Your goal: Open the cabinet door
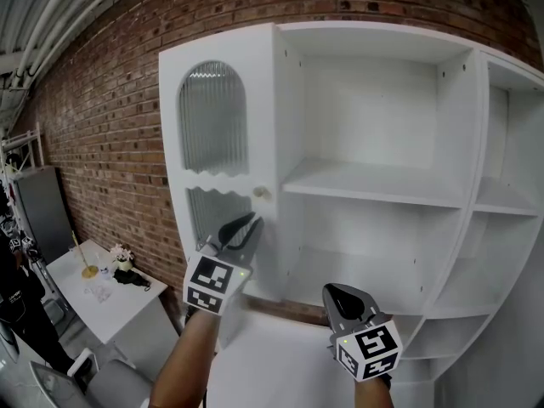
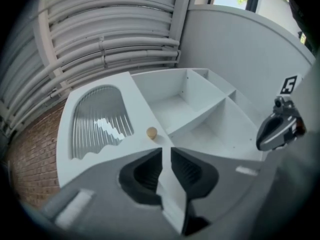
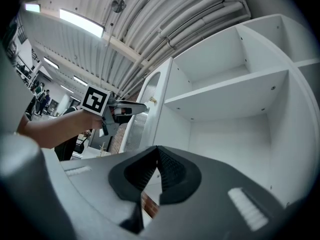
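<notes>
A white cabinet [image 1: 382, 109] stands against a brick wall, and its arched, ribbed-glass door [image 1: 217, 143] is swung out to the left. A small round knob [image 1: 263, 193] sits on the door's free edge. My left gripper [image 1: 245, 228] is just below that knob. In the left gripper view its jaws [image 2: 166, 156] sit close on either side of the door's edge, below the knob [image 2: 151, 132]. My right gripper [image 1: 344, 300] hangs lower right, in front of the open shelves. It is shut with nothing in it [image 3: 157, 151].
The brick wall [image 1: 110, 100] runs off to the left. A small white table [image 1: 102, 291] with a vase and small items stands low on the left, and a grey cabinet [image 1: 42, 211] is behind it. More open shelves [image 1: 506, 198] continue to the right.
</notes>
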Demonstrator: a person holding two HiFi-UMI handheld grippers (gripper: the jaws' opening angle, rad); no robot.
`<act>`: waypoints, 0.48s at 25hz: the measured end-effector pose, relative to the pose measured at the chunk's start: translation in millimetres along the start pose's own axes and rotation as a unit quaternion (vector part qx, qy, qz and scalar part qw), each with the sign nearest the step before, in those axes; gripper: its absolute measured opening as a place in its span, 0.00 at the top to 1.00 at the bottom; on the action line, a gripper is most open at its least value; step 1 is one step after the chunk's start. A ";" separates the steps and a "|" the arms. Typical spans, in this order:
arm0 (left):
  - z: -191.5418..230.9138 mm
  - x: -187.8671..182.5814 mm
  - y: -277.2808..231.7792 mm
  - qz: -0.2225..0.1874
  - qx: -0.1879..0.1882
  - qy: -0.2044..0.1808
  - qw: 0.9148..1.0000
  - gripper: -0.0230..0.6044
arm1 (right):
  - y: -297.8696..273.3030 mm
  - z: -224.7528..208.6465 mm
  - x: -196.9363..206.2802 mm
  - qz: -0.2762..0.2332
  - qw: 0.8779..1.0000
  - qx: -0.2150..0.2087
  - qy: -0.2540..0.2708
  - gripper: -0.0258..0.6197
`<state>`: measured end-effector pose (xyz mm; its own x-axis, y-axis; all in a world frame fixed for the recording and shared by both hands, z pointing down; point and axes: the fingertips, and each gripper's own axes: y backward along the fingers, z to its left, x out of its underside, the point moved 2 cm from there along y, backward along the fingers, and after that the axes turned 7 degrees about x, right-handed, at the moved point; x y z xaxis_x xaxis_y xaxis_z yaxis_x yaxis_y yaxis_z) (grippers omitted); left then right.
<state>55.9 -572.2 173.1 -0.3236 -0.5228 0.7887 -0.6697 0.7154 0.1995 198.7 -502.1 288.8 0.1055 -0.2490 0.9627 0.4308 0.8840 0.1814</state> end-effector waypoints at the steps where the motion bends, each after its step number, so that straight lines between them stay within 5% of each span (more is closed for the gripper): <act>1: 3.3 -3.1 -2.5 -0.003 -0.006 -0.001 1.000 0.87 | -0.2 -1.3 1.1 0.000 1.000 0.000 0.000 0.95; 12: 25.9 -28.2 -29.6 -0.037 -0.050 -0.005 0.998 0.80 | -1.6 -19.3 8.4 0.002 1.000 0.007 -0.003 0.95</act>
<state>67.5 -590.7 129.8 -0.2821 -0.5807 0.7637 -0.6219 0.7168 0.3154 216.2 -513.2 292.7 0.1013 -0.2429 0.9647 0.4172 0.8907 0.1805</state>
